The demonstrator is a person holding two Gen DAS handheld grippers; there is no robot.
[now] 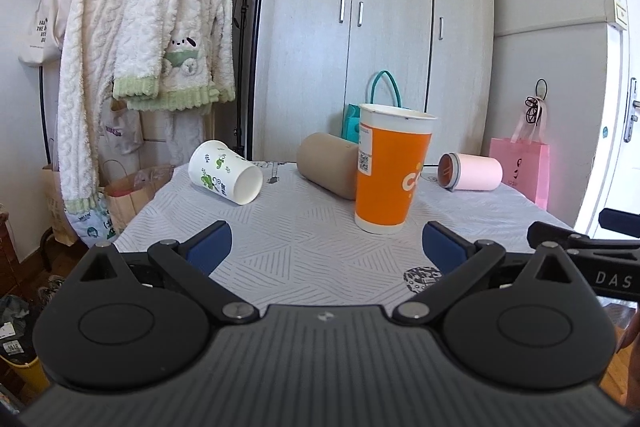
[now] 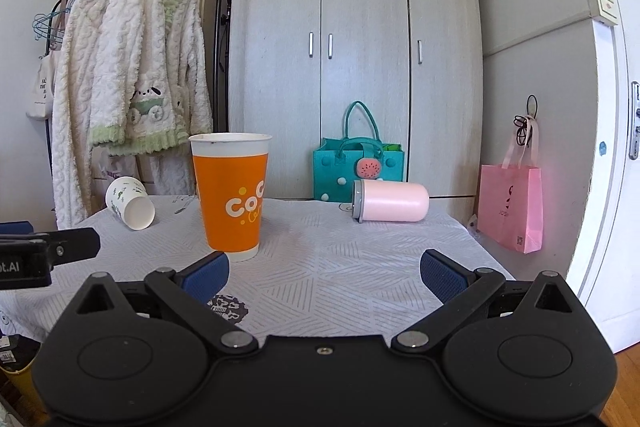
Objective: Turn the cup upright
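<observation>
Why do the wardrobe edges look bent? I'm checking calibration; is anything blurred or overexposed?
Left wrist view: fisheye bows the wardrobe and the door at right, which is washed out by daylight; the orange cup is sharp. Right wrist view: same bowing, dark corner vignette, pink tumbler sharp, soft shadows on the tablecloth.

Both tools share one build. The left gripper [image 1: 327,247] has a matte black body with a ribbed grey centre plate, two round black housings with a faint inset circle each, and silver pivot screws where the black link arms meet. Its fingers [image 1: 210,245] carry dark blue textured pads. The right gripper [image 2: 325,273] looks alike, with a small centre screw. White lettering marks each tool's side.
</observation>
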